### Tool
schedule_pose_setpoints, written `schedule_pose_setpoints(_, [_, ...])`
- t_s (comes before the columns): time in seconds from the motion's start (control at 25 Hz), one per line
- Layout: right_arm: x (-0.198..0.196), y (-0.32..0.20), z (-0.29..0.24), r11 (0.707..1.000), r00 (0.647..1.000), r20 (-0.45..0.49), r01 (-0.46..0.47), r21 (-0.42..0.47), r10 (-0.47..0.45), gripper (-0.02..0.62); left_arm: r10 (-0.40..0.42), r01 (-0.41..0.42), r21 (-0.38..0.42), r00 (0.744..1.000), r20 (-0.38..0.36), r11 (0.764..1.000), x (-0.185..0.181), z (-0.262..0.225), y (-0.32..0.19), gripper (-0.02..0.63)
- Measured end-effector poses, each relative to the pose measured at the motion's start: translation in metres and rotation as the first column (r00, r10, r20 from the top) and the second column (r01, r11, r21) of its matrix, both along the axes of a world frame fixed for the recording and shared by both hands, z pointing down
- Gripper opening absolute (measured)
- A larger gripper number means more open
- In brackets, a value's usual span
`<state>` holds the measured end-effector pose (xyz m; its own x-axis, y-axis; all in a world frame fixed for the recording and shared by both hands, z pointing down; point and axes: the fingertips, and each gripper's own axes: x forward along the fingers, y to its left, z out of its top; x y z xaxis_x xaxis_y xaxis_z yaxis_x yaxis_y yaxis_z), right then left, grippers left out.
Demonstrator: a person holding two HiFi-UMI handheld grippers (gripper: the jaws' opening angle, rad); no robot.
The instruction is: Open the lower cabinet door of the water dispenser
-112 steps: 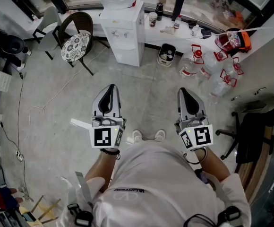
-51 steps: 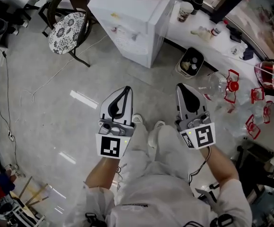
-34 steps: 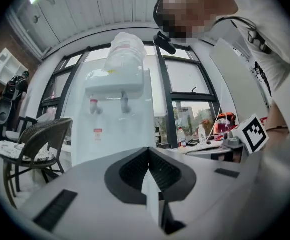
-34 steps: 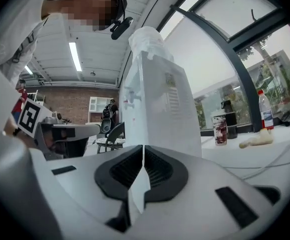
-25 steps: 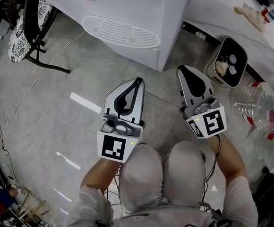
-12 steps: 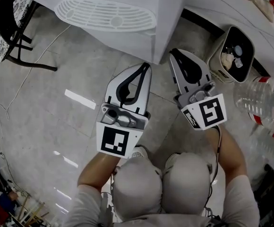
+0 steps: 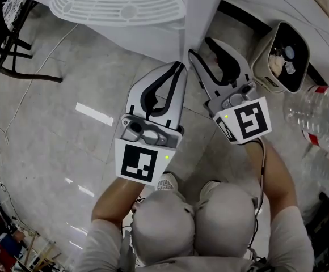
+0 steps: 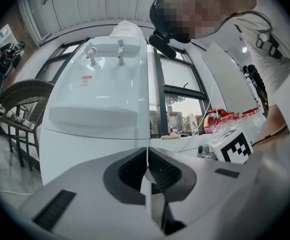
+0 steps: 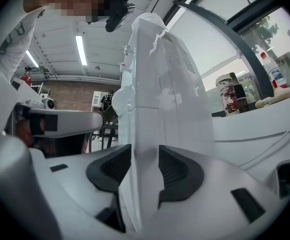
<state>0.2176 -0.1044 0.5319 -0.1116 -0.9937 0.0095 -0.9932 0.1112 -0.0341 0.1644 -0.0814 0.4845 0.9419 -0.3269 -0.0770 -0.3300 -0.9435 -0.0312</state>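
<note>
smooth white plastic water dispenser (image 7: 207, 4) stands just ahead of both tongs, its lower cabinet door (image 8: 70, 144) facing the left tongs (image 8: 148, 151), pinched together, empty. right tongs (image 9: 144, 159) have just spread, straddling its boxy corner.

I can read no words, brand names or numbers from here. The left marker cube (image 7: 136, 163) and the right marker cube (image 7: 247, 120) each carry a black-and-white square code pattern, with no letters or digits. In the left gripper view, a small red sticker (image 8: 86, 82) sits below the taps on the water dispenser (image 8: 100, 104), its print too small to make out. The bottle (image 9: 274, 70) on the counter in the right gripper view bears a label that is just as illegible.
</note>
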Motion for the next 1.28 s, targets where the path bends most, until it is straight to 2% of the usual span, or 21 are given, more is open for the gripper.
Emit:
schedule_pose_setpoints(0.16, [0.001,-0.008,0.002,1.000,1.000,0.003,0.006,0.004,-0.006,0.210,0.007,-0.007,0.006,1.000,0.001,1.000,-0.004,0.002,0.002,0.003])
schedule_pose_setpoints(0.6, [0.003,-0.012,0.005,1.000,1.000,-0.020,-0.007,0.023,0.008,0.225,0.004,-0.004,0.007,1.000,-0.009,1.000,-0.010,0.006,0.003,0.003])
schedule_pose_setpoints(0.84, [0.005,-0.011,0.004,0.998,0.999,0.016,-0.043,0.051,0.042,0.224,0.001,-0.001,0.002,1.000,-0.005,1.000,-0.013,0.010,0.003,0.003])
schedule_pose_setpoints(1.0, [0.004,-0.007,0.004,0.998,0.998,0.029,-0.049,0.050,0.048,0.199,0.005,-0.005,0.012,1.000,-0.012,1.000,-0.016,0.006,0.005,0.003])
schedule_pose_setpoints(1.08, [0.000,-0.004,0.004,0.998,0.999,0.030,-0.039,0.052,0.037,0.179,0.000,0.000,0.020,1.000,-0.012,1.000,-0.018,0.004,0.005,0.003])
schedule_pose_setpoints(1.28, [-0.021,0.008,0.006,0.998,1.000,-0.003,0.027,0.059,-0.027,0.179,-0.027,0.027,0.007,1.000,-0.013,1.000,-0.030,0.004,0.000,0.003])
